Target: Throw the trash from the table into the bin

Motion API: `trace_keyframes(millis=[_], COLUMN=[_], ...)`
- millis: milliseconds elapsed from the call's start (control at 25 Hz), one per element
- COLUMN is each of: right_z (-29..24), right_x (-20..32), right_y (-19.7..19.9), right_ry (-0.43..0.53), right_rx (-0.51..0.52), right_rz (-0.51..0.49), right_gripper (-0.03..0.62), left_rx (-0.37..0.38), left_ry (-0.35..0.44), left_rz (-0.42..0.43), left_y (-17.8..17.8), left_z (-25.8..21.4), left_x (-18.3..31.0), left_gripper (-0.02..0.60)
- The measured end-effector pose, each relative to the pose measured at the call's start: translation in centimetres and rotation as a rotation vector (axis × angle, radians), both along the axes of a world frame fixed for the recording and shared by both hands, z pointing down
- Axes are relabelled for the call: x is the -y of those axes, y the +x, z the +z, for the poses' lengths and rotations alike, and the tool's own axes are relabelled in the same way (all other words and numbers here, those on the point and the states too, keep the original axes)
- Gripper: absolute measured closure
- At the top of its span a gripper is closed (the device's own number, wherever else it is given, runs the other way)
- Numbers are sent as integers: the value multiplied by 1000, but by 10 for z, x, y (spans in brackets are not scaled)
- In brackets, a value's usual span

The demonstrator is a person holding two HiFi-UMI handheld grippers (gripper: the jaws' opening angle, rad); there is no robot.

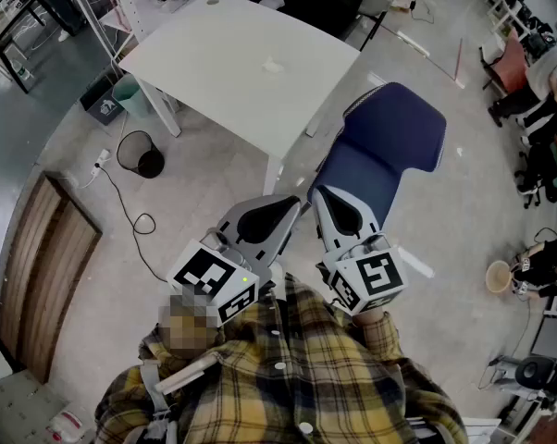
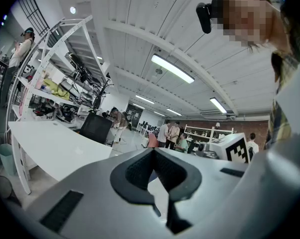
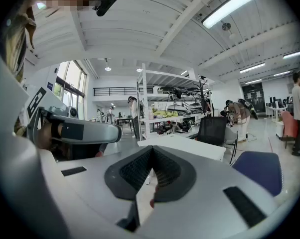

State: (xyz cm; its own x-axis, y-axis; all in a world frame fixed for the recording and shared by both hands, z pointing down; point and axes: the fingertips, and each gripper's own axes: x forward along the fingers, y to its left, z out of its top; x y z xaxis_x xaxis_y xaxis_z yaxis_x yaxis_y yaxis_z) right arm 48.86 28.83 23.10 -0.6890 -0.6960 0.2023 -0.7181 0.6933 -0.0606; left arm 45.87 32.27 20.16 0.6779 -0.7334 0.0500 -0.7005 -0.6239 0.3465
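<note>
Beside the table (image 1: 225, 58) stands a black bin (image 1: 123, 152); left hand-held gripper (image 2: 153, 153) and right hand-held gripper (image 3: 151, 153) clench nothing.

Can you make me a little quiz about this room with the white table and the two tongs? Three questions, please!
1. True or false: the left tongs and the right tongs are both shut with nothing in them.
2. Pick one: what colour is the chair next to the white table? A red, B blue, C green.
3. Fill the gap: the black wire bin stands on the ____, beside the table.

Key: 1 true; 2 B; 3 floor.
</note>
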Motion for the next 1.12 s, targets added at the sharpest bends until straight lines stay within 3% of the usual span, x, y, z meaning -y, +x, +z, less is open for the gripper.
trace_keyframes(millis=[320,640,1120], right_z=[-2,4,28], right_x=[8,12,37], right_y=[9,23,-46], right_ry=[11,5,-43], right_rx=[21,37,13], right_rz=[-17,-66,-136], right_gripper=[595,595,595], left_rx=[11,22,7], left_ry=[12,14,-21], left_rz=[-24,-109,-192], left_y=[9,14,-59], left_z=[2,8,32], left_x=[7,7,34], left_gripper=[577,577,577])
